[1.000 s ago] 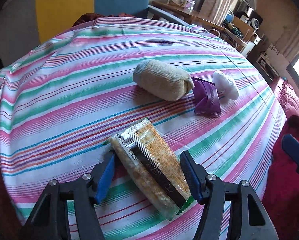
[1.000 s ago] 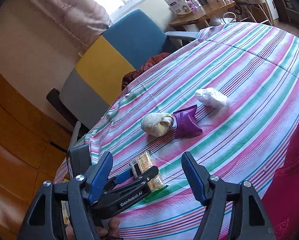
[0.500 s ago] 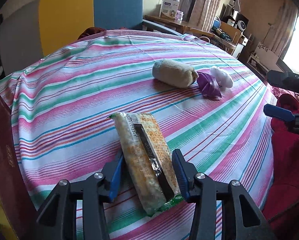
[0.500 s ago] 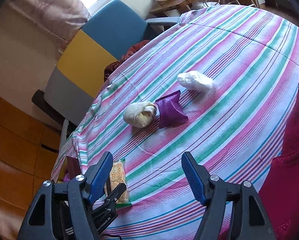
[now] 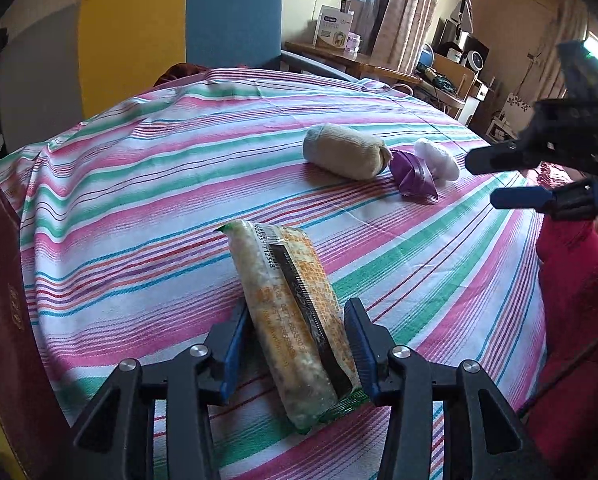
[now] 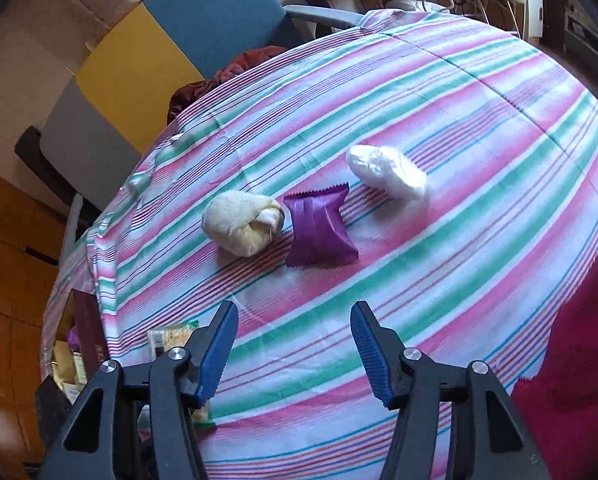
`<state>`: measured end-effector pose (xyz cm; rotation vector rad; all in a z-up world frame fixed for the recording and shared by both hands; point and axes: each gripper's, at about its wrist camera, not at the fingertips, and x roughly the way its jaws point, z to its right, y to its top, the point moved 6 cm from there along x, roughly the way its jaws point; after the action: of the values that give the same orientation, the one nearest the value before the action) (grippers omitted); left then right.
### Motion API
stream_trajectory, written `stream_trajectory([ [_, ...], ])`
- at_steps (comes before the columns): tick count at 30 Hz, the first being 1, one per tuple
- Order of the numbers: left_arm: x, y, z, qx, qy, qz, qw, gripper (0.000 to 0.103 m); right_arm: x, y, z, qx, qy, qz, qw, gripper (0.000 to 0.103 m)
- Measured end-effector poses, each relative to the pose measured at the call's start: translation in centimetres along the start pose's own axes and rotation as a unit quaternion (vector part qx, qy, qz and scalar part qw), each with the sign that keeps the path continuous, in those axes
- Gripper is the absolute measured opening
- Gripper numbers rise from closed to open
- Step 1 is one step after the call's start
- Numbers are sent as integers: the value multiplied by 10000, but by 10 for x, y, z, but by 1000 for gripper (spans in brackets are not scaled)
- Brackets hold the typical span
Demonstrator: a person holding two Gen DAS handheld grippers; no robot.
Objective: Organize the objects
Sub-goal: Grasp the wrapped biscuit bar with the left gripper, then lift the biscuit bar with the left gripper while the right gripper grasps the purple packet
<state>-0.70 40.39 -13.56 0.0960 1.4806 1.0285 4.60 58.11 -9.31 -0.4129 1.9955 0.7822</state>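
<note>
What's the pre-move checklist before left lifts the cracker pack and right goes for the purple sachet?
1. Cracker pack between the left gripper fingers: ok, clamped on both sides.
2. Pack clear of the tablecloth: cannot tell, its near end looks low.
3. Right gripper open and empty: ok.
4. Purple sachet ahead of the right fingers: ok, roughly centred.
5. Sachet free of neighbours: not ok, the beige rolled sock touches its left side; the white bundle sits close on the right.
6. Grippers apart: ok, right is off at the left view's edge.
</note>
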Motion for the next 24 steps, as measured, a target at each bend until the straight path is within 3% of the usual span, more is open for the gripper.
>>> stream_trajectory([
  [4, 0, -1, -1, -53, -61, 39, 10000, 48, 31, 25, -5, -373, -422, -234, 9981, 58],
  [7, 0, -1, -1, -84, -94, 64, 9999, 48, 50, 39, -5, -561, -727, -121, 9957, 57],
  [9, 0, -1, -2, -98, -109, 76, 9999, 48, 64, 40, -1, -685, -942, -170, 9930, 39],
  [11, -1, -1, -1, -106, -104, 91, 9998, 48, 69, 37, 1, -879, -1156, -226, 9891, 35],
  [15, -1, -2, -2, -132, -103, 117, 9998, 48, 69, 35, -1, -1082, -1214, -197, 9865, 35],
  [24, -3, -2, 1, -62, -13, 88, 9999, 40, 78, 36, 13, -605, -877, -458, 9933, 40],
])
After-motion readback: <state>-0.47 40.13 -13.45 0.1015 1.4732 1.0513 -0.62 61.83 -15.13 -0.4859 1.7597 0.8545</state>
